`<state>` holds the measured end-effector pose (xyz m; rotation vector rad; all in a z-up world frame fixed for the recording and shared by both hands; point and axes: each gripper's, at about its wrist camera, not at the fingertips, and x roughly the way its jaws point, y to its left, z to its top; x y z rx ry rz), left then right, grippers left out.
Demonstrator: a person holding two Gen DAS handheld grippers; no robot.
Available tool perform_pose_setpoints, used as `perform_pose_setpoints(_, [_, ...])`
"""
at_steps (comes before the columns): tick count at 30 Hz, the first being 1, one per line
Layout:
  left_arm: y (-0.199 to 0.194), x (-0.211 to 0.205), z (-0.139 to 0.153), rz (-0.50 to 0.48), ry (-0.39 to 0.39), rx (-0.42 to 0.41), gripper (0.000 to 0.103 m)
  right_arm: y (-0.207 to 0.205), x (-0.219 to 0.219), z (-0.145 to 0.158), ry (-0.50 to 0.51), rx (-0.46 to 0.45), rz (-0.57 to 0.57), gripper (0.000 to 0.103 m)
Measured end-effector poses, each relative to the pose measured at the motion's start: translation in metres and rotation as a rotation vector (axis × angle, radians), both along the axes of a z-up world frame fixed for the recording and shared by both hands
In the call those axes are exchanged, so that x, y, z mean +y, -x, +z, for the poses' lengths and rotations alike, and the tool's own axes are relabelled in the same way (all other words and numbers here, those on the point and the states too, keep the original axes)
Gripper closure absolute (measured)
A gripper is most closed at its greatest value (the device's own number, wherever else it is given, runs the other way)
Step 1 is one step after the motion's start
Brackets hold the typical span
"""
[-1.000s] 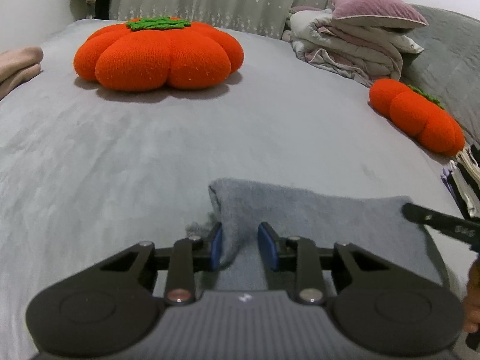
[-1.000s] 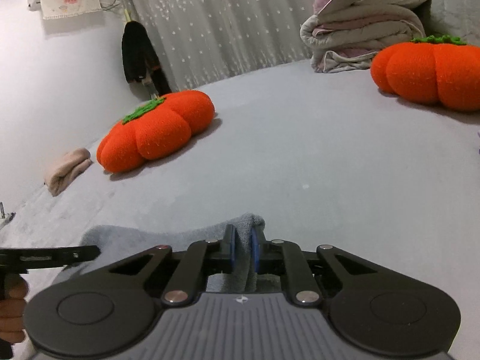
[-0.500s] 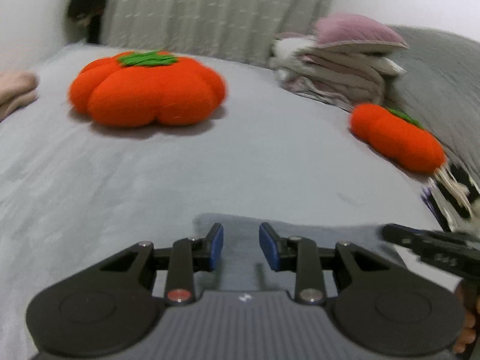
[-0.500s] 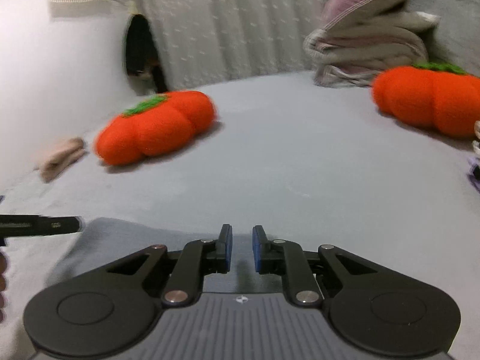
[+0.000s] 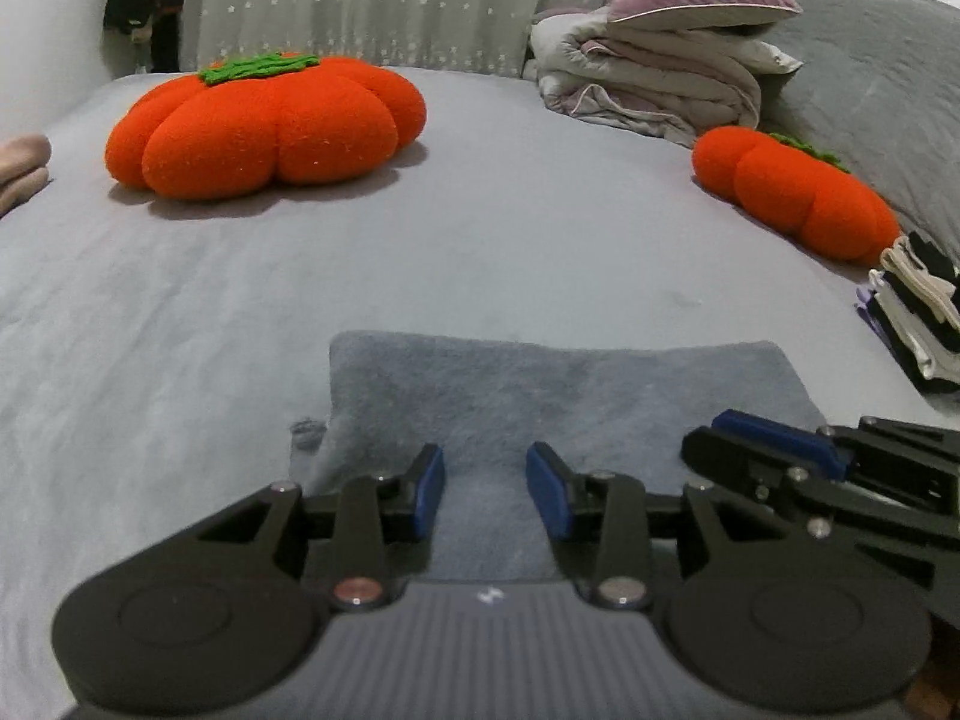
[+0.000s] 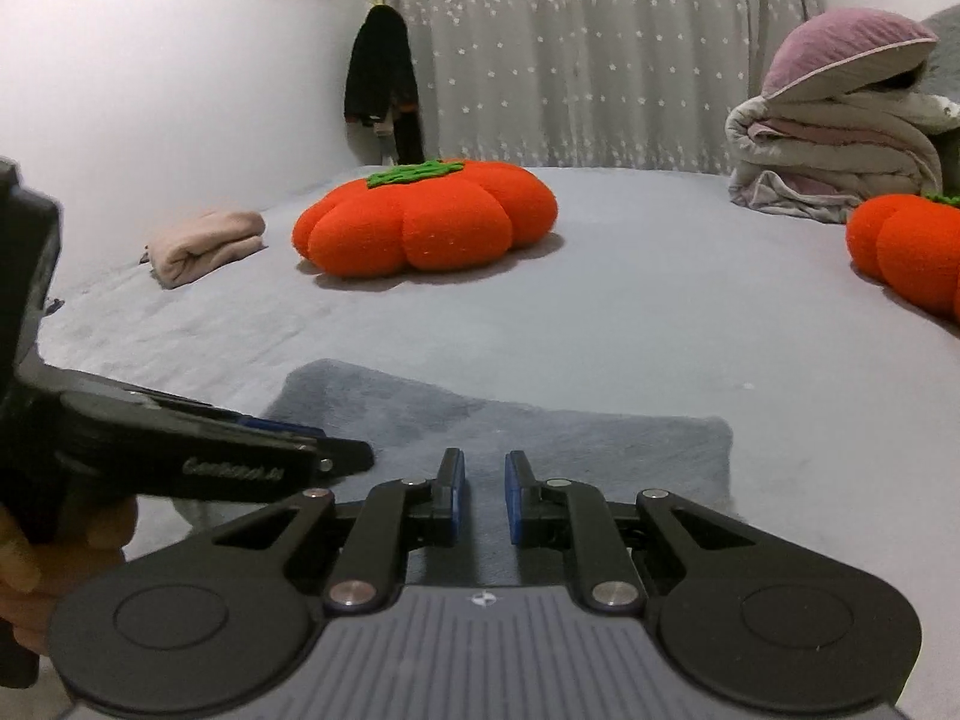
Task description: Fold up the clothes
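Grey fleece garment [image 5: 558, 396] lying flat on the bed sheet [image 5: 480, 252] as a folded rectangle, directly ahead of both grippers, with the large pumpkin cushion [image 5: 264, 126] well beyond its far edge. Released within the last second: 1.0 s ago pinched at the near edge by both tools, a raised fold of cloth between each pair of pads; by 0.5 s ago let go and settled. Left gripper [image 5: 485, 498] now parted and empty, blue pads either side of bare cloth at the near edge of the garment. Right gripper [image 6: 483, 495] likewise parted a little with nothing between the pads, just above the same near edge, close beside the left tool, closer than 1.0 s ago. Small loose tuft or tag [image 5: 306, 432] poking out at the near left corner of the garment. Meaning for the task, as a judgement: 1 fold just finished and laid down, the piece compact enough either for 1 more fold or for moving off to the stack of folded clothes [image 5: 918, 318], which sits to the right of the garment. Smaller pumpkin cushion [image 5: 798, 192] behind that stack, folded beige cloth [image 6: 204, 243] left of the large pumpkin cushion, bundled quilts and pillow [image 5: 660, 72] to its right.
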<state>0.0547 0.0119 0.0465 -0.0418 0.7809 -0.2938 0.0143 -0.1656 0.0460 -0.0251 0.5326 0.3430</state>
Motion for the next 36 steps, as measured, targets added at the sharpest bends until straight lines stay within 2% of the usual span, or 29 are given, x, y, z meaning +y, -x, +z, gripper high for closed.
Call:
perform_pose_setpoints(7, [0.005, -0.006, 0.001, 0.055, -0.021, 0.019, 0.069, 0.002, 0.008, 0.002, 0.000, 0.004, 0.039, 0.088])
perform_pose_setpoints(12, [0.011, -0.004, 0.003, 0.065, -0.024, 0.025, 0.069, -0.004, 0.012, -0.011, 0.049, 0.041, 0.066, 0.087])
perform_pose_setpoints(17, [0.005, 0.012, 0.012, 0.075, 0.055, 0.027, 0.069, -0.008, 0.006, -0.019, 0.032, 0.036, 0.080, 0.087])
perform_pose_setpoints(22, [0.020, 0.011, 0.020, 0.006, 0.089, -0.032, 0.069, -0.008, 0.008, -0.021, 0.041, 0.030, 0.079, 0.087])
perform_pose_setpoints(26, [0.034, -0.007, 0.009, -0.060, 0.008, -0.067, 0.069, -0.008, 0.008, -0.023, 0.044, 0.019, 0.088, 0.087])
perform_pose_setpoints(27, [0.035, -0.009, 0.005, -0.061, -0.009, -0.069, 0.069, -0.006, 0.008, -0.023, 0.044, 0.017, 0.089, 0.087])
perform_pose_setpoints(36, [0.028, 0.003, -0.005, -0.055, 0.039, -0.044, 0.066, -0.001, 0.011, -0.018, 0.097, 0.006, 0.116, 0.087])
